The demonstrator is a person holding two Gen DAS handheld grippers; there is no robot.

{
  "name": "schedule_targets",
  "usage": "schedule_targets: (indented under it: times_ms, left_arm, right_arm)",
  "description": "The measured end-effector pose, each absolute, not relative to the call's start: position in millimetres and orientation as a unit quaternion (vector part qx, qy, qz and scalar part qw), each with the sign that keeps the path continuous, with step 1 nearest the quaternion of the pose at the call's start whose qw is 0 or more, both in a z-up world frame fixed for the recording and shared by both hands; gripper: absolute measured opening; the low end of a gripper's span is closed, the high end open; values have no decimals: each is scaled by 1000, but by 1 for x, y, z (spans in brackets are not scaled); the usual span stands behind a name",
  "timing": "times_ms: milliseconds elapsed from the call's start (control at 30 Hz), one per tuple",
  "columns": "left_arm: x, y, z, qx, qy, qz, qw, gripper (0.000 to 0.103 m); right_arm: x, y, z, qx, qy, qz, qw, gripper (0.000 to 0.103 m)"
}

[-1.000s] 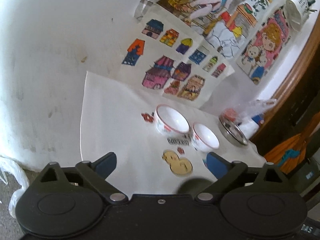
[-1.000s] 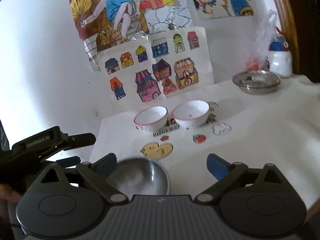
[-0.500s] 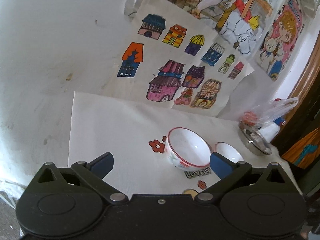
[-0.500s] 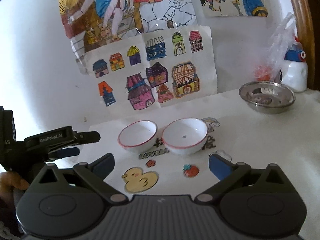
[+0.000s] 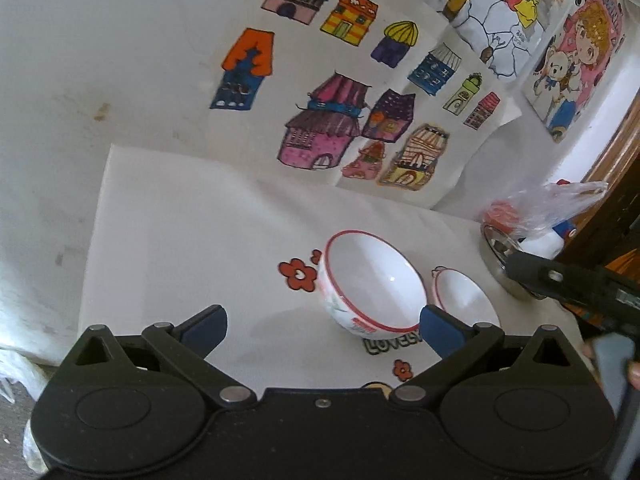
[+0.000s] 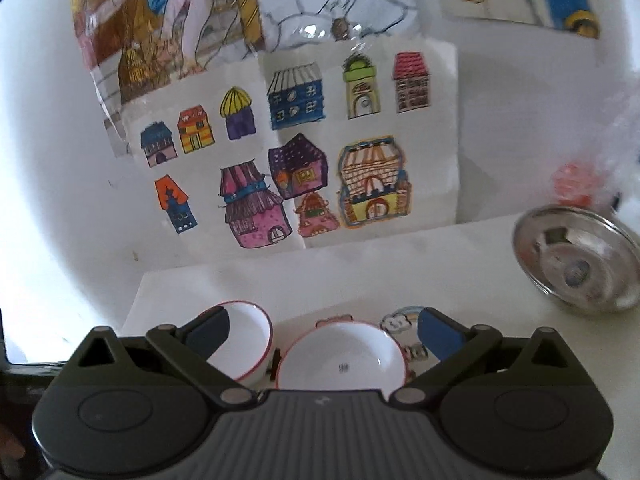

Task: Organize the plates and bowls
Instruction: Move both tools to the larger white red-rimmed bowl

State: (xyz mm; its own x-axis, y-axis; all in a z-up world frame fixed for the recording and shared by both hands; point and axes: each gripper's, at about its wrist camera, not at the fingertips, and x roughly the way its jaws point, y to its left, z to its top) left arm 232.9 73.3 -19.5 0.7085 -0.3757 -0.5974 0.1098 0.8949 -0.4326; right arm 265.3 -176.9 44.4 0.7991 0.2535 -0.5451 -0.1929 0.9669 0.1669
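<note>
Left claw [image 5: 323,322] spread wide over the desk [image 5: 200,240], left bowl [image 5: 372,284] just off its right finger, right claw [image 6: 323,330] wide above the right bowl [image 6: 342,364], steel dish [image 6: 576,260] apart, probably empty

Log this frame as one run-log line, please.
left gripper: open, empty | right gripper: open, over right red-rimmed bowl | left red-rimmed bowl: on table | steel bowl: apart
</note>
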Motion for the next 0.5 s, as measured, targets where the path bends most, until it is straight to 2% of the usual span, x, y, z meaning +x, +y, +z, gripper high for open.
schedule_targets:
  times_ms: [333,500]
  left_arm:
    - [246,69,-28,-207,366,-141,896,102]
    - [246,70,-28,-214,360,-142,897,101]
  right_arm:
    - [304,-145,38,-14,306,161,938,101]
    - [319,-126,31,-49,319,193,927,92]
